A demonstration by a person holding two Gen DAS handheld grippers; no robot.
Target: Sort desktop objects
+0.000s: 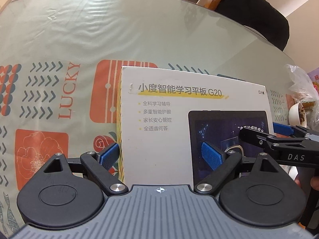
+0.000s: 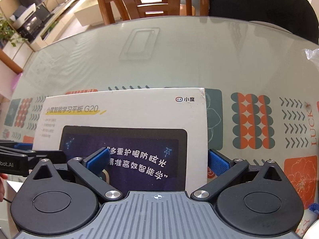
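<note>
A flat white tablet box (image 1: 169, 119) printed with "G20" and a tablet picture lies on the patterned table. My left gripper (image 1: 159, 156) is open and straddles the box's near left corner, one blue pad at its left edge, the other over the lid. My right gripper (image 2: 159, 163) is open and straddles the near right corner of the box (image 2: 129, 111), one pad beside its right edge, one over the lid. The right gripper also shows in the left wrist view (image 1: 279, 137); the left one shows at the left of the right wrist view (image 2: 24, 155).
The table (image 2: 179, 59) has a glass top over a patterned cloth. A white bowl of food (image 1: 298, 113) and a crinkled plastic bag (image 1: 301, 83) sit at the right. Wooden chairs (image 2: 143, 2) and a person in black (image 2: 259, 8) are at the far edge.
</note>
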